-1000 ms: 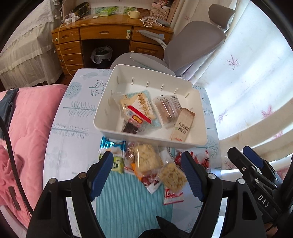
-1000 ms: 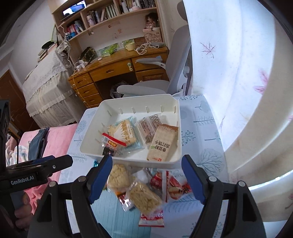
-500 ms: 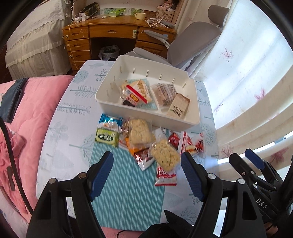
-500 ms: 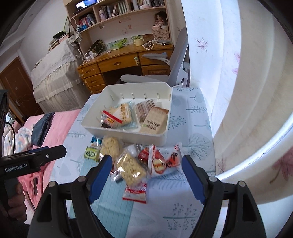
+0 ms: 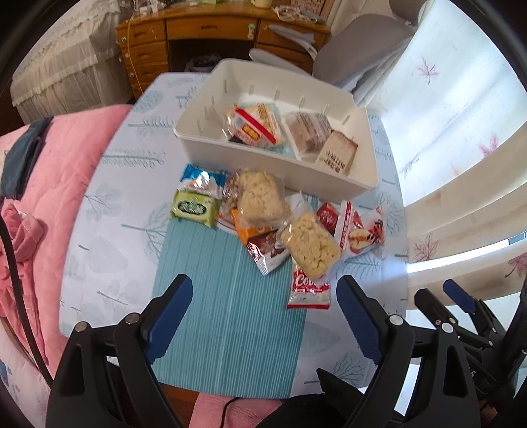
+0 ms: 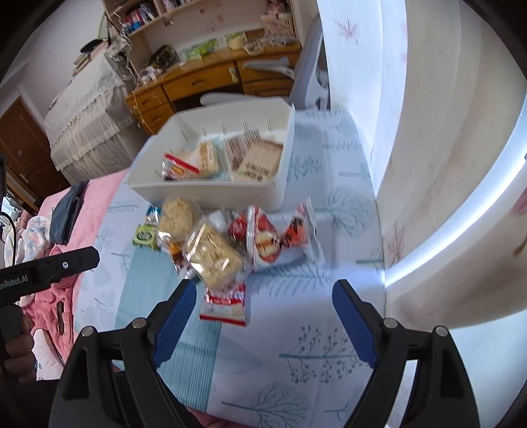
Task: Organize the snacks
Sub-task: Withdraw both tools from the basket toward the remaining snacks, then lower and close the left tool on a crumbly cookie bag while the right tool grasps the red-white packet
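Observation:
A white bin [image 5: 230, 158] [image 6: 210, 194] on the table holds several snack packs. In front of it lies a pile of loose snacks: a green pack [image 5: 196, 208] [image 6: 144, 235], two clear packs of puffed pieces [image 5: 262, 197] [image 5: 311, 244] [image 6: 213, 255], red-and-white packs [image 5: 360, 227] [image 6: 266, 240] and a red cookie pack [image 5: 308, 288] [image 6: 224, 304]. My left gripper [image 5: 264, 316] is open and empty, near the table's front edge, short of the pile. My right gripper [image 6: 262, 316] is open and empty, just before the cookie pack. It also shows in the left wrist view [image 5: 454, 306].
A teal striped mat [image 5: 227, 316] lies on the tree-print tablecloth [image 6: 322, 355]. A pink quilt [image 5: 42, 184] borders the table's left side. A grey office chair [image 5: 355, 49] and a wooden desk [image 5: 204, 29] stand behind the bin. A curtain [image 6: 428, 131] hangs at the right.
Both grippers have pulled back from the bin toward the table's front edge, so the whole snack pile and more of the mat show. Both stay open and empty.

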A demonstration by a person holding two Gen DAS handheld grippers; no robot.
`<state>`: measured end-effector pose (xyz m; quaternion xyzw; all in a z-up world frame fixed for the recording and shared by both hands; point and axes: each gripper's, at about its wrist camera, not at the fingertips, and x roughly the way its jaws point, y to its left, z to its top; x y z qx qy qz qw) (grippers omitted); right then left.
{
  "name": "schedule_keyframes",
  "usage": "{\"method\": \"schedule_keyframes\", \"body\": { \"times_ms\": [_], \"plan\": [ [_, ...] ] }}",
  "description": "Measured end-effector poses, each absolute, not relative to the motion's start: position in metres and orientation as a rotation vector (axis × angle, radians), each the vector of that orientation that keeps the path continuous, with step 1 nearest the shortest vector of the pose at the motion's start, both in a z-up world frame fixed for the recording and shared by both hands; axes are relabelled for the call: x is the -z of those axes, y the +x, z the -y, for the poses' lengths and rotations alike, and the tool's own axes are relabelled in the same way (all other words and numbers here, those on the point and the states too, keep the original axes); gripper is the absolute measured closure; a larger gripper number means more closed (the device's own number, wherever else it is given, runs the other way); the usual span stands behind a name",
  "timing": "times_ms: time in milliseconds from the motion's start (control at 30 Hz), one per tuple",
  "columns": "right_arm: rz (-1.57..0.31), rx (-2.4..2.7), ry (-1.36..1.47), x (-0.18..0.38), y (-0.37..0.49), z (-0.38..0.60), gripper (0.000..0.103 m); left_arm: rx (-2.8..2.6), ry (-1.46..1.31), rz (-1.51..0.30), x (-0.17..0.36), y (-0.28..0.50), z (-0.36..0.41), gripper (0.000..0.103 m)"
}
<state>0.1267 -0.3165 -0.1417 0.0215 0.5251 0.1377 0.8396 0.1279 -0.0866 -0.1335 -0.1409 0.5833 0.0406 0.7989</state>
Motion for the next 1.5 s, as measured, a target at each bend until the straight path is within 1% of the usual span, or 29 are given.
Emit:
{"method": "schedule_keyframes", "body": {
  "times_ms": [433, 667, 867, 1167, 1233, 1367, 1500],
  "plan": [
    [-1.211, -0.237, 0.032, 0.178, 0.16, 0.315, 0.017, -0.028, -0.413, -1.468, 0.191, 0.179, 0.113, 0.012],
    [-1.216, -0.21, 0.002, 0.203, 0.182, 0.313, 0.017, -0.053, -0.525, -1.582, 0.232, 0.204, 0.124, 0.012],
    [-1.229, -0.212, -0.02, 0.226, 0.199, 0.309, 0.017, -0.072, -0.637, -1.622, 0.261, 0.224, 0.124, 0.012],
    [-1.265, -0.24, -0.071, 0.251, 0.224, 0.297, 0.017, -0.115, -0.726, -1.675, 0.294, 0.247, 0.124, 0.012],
    [-1.262, -0.25, -0.092, 0.254, 0.227, 0.292, 0.017, -0.121, -0.749, -1.689, 0.301, 0.249, 0.124, 0.013],
    [-1.259, -0.255, -0.124, 0.262, 0.234, 0.284, 0.017, -0.147, -0.77, -1.725, 0.315, 0.254, 0.125, 0.025],
    [-1.247, -0.269, -0.131, 0.264, 0.237, 0.284, 0.016, -0.172, -0.771, -1.739, 0.32, 0.26, 0.126, 0.027]
  ]
}}
